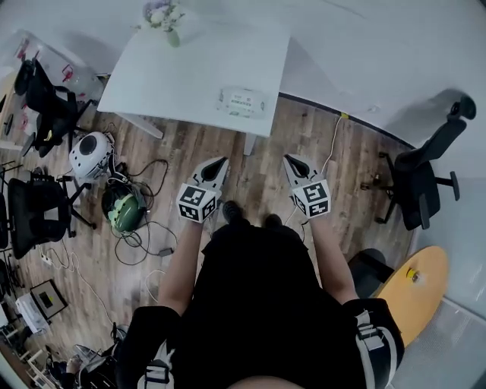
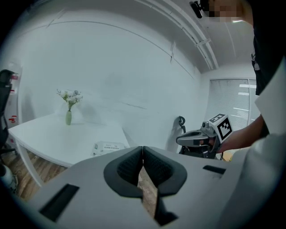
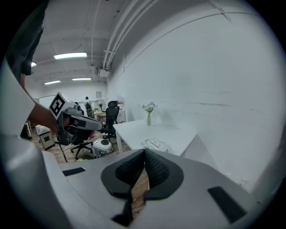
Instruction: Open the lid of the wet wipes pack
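The wet wipes pack [image 1: 243,101] lies flat near the front edge of the white table [image 1: 175,76], its lid down. It also shows small in the left gripper view as the pack [image 2: 107,146] and in the right gripper view as the pack [image 3: 155,145]. My left gripper [image 1: 222,162] and right gripper [image 1: 289,160] hang side by side over the wooden floor, well short of the table. Both are shut with nothing between the jaws, seen close up as the left gripper [image 2: 142,148] and the right gripper [image 3: 144,152].
A small vase of flowers [image 1: 165,15] stands at the table's far end. Black office chairs [image 1: 421,171] [image 1: 38,102] flank the table. Cables, a round white device [image 1: 91,154] and a green helmet-like thing [image 1: 124,209] litter the floor at left. A round yellow tabletop [image 1: 418,292] sits at right.
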`<act>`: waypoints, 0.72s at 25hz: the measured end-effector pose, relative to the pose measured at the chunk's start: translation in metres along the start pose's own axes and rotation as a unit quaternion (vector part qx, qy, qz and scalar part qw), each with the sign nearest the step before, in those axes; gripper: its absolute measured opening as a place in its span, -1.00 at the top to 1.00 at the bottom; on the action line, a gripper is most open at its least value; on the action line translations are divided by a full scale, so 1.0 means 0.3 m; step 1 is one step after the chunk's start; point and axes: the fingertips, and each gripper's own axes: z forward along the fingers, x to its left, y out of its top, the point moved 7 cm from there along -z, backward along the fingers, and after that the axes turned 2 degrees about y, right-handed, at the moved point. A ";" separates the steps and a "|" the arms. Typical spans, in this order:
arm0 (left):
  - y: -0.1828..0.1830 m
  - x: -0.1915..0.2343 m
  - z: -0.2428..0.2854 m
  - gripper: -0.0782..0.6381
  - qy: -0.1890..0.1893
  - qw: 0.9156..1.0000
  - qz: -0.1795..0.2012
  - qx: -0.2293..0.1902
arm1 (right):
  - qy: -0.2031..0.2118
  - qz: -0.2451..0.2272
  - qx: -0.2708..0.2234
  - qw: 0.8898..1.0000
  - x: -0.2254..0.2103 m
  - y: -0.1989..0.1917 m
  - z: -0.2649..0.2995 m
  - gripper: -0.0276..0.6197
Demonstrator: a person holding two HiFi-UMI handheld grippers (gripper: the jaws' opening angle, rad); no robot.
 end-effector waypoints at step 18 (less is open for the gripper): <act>-0.003 0.266 0.070 0.72 0.000 0.999 -0.006 0.031 | 0.012 0.014 0.027 0.999 -0.003 0.009 0.272 0.86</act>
